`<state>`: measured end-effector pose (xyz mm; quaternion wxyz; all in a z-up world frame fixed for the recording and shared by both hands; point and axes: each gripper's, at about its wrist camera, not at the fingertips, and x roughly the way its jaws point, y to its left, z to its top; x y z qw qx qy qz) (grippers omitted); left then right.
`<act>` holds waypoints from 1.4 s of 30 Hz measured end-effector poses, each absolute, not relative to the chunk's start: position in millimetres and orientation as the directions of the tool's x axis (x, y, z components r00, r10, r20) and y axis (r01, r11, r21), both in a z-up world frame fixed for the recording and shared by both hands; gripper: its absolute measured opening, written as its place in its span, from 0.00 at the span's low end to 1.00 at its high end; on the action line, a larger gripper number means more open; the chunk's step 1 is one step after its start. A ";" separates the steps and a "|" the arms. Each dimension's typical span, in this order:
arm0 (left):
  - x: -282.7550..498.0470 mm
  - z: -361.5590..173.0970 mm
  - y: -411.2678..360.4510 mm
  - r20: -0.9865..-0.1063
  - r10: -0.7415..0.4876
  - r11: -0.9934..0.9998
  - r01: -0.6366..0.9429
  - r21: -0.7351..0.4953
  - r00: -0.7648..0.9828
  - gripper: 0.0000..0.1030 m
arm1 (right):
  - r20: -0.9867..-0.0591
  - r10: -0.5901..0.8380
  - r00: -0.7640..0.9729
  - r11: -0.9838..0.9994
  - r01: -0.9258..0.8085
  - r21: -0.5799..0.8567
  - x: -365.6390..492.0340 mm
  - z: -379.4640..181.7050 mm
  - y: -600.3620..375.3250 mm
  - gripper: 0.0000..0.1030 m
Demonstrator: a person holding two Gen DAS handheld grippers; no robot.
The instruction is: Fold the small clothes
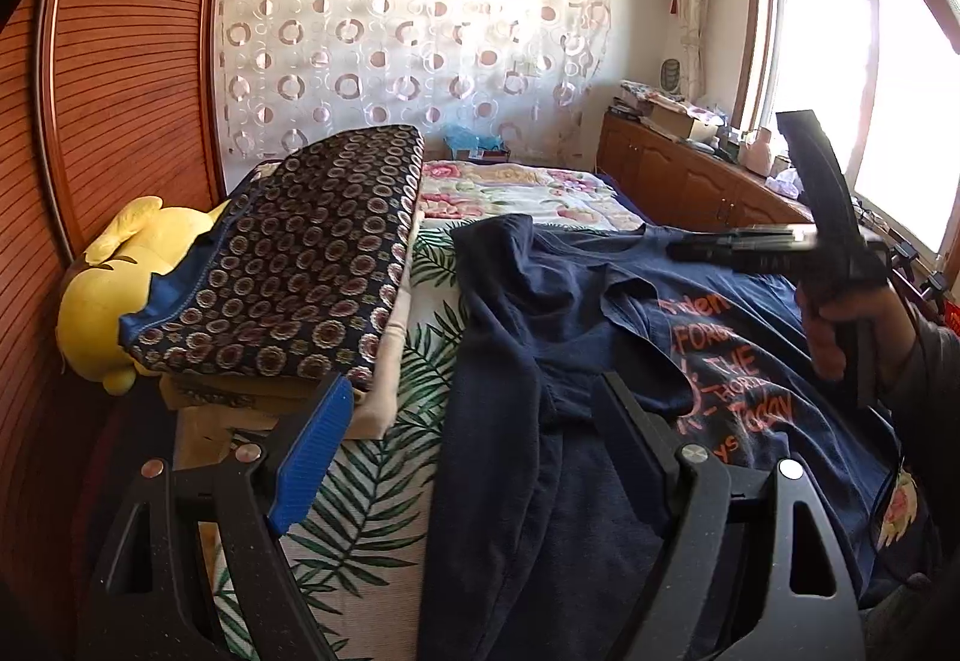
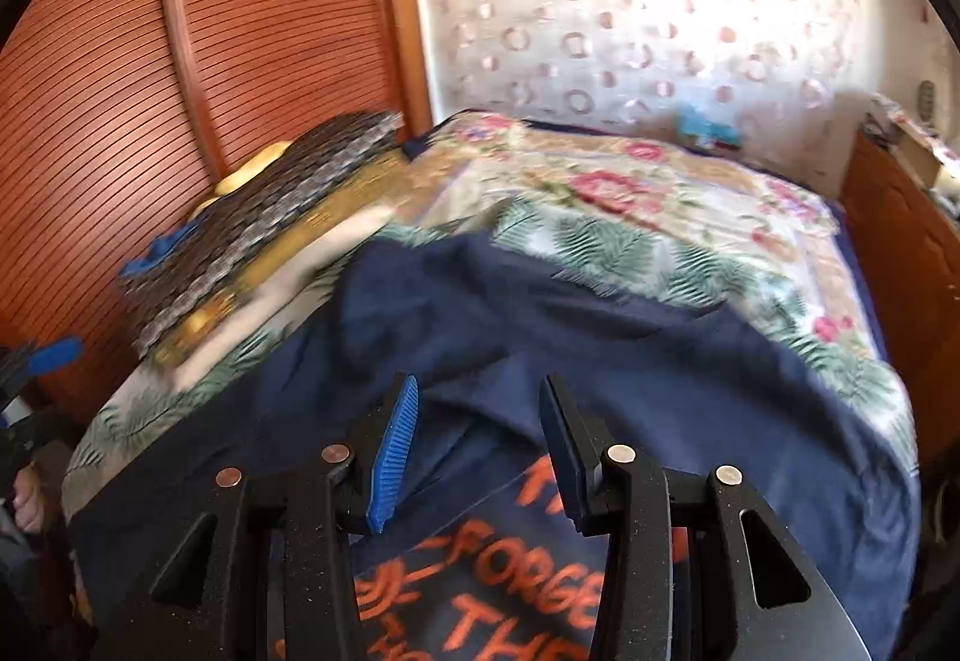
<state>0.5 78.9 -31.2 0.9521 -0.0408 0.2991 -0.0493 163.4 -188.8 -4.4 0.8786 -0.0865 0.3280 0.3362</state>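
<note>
The left tool (image 1: 474,451) is spread wide, with nothing held between its fingers. It hangs over the left edge of the dark blue shirt (image 1: 570,349). The right tool (image 2: 474,451) is spread open too, with nothing held, just above the orange letters on the shirt.

The shirt is laid on the bed (image 2: 630,217), rumpled, with one side already flopped over. It looks soft, light and floppy, so it will probably sag and slide when lifted. A good hold could be taken at a hem corner or a sleeve edge, where the cloth is thin enough to be pinched.

A stack of folded cloth (image 1: 300,253) is seen near the shirt's left side, with a yellow soft toy (image 1: 114,289) behind it. These could be bumped if the shirt is swung that way. A wooden cabinet (image 1: 690,175) stands well apart.
</note>
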 end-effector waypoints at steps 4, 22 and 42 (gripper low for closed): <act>2.1 -33.6 72.6 -0.571 -0.127 0.991 0.078 -0.109 0.811 0.80 | -0.679 0.537 0.501 0.725 -0.686 0.068 168.3 -26.7 -173.4 0.43; 5.5 -49.4 63.0 -0.601 -0.147 0.989 0.095 -0.116 0.786 0.80 | -0.690 0.569 0.447 0.697 -0.707 0.117 151.2 -37.2 -207.5 0.02; 8.5 -57.7 49.6 -0.615 -0.166 0.986 0.116 -0.121 0.771 0.80 | -0.708 0.489 0.509 0.753 -0.657 0.048 198.0 -58.3 -147.2 0.10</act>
